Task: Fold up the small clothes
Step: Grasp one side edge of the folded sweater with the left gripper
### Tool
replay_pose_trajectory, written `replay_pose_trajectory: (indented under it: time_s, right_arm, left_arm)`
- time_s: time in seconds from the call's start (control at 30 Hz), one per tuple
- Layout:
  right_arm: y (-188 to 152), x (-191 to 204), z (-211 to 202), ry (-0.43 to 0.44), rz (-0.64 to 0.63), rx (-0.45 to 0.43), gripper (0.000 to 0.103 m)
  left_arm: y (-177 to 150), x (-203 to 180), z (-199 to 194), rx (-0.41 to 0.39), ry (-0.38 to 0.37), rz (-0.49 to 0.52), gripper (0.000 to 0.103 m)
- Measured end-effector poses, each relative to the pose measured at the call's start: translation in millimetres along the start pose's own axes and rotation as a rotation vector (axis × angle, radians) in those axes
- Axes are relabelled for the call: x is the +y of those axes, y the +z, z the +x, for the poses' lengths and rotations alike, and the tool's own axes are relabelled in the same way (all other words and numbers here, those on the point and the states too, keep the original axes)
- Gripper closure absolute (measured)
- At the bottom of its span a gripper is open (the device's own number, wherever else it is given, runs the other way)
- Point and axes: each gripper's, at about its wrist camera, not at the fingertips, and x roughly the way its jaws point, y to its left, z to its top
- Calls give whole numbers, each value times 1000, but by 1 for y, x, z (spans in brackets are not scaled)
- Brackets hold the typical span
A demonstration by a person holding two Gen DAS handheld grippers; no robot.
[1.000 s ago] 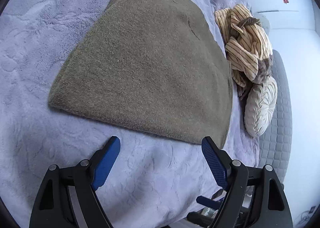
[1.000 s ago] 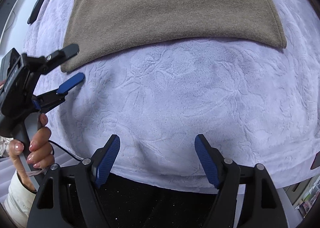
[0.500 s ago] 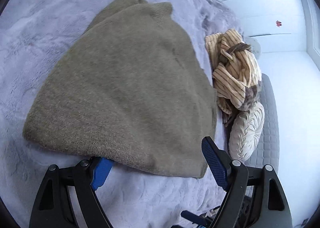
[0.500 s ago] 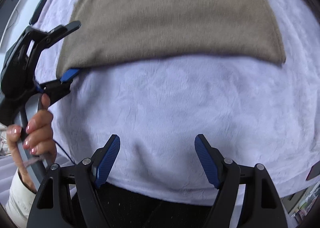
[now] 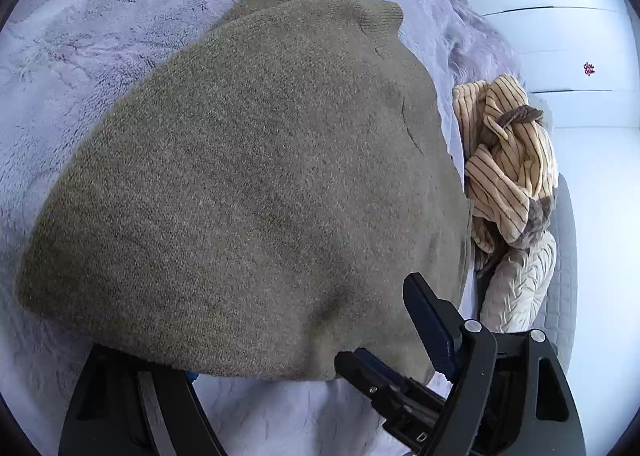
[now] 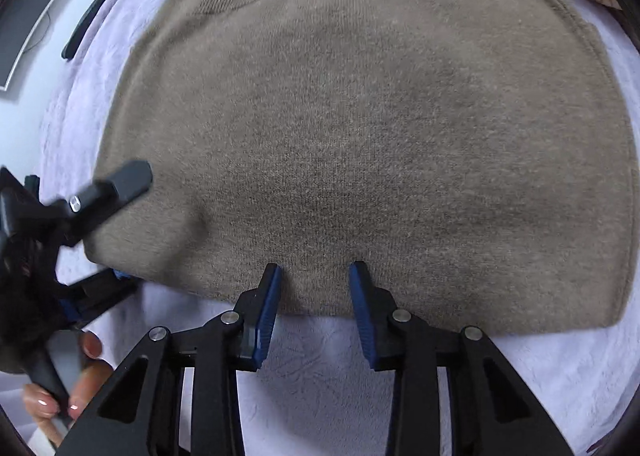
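A: Right wrist view, largest thing first: what fills the frame?

B: A pale lilac bed cover (image 6: 320, 368) with a raised pattern, and lying flat on it an olive-brown knitted garment (image 6: 360, 128), already folded at least once into a broad slab. Its near hem runs across the lower part of the picture, toward the person, which probably explains why both tools come in from that side.

A: And the left wrist view?

B: The same garment (image 5: 248, 184) spreads away from the camera. Beyond its far right edge sits a crumpled tan striped piece of clothing (image 5: 508, 160) and a cream quilted item (image 5: 520, 284), both just beside it, likely waiting or set aside.

A: Where are the 2 tools?

B: The right gripper (image 6: 316, 276) points steeply down at the near hem, about mid-width. Its 2 blue fingers (image 6: 269, 304) are closing, with the hem edge between them; whether the pads press the knit yet, I cannot tell. The left gripper (image 6: 120, 224) is at the near left corner, its fingers spread wide, 1 above the cloth and 1 slid beneath, so the corner lies between them unpinched.

A: Why that arrangement?

B: My reading: 2 holds along 1 edge would let the hem be lifted evenly and carried over for the next fold.

A: Anything smaller?

B: A hand (image 6: 68, 388) grips the left tool's handle, lower left.
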Motion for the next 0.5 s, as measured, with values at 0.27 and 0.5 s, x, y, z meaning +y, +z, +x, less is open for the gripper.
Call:
replay_pose_trajectory:
  time_s: [0.27,0.5]
  right_arm:
    - [-8,-8,1,32,-21,8,64]
    - [-20,-39,-12,79,-25,-1,64]
  left_arm:
    - [3,-25,5,-71,116,101,34]
    - [4,-28,1,-123,247,158,83]
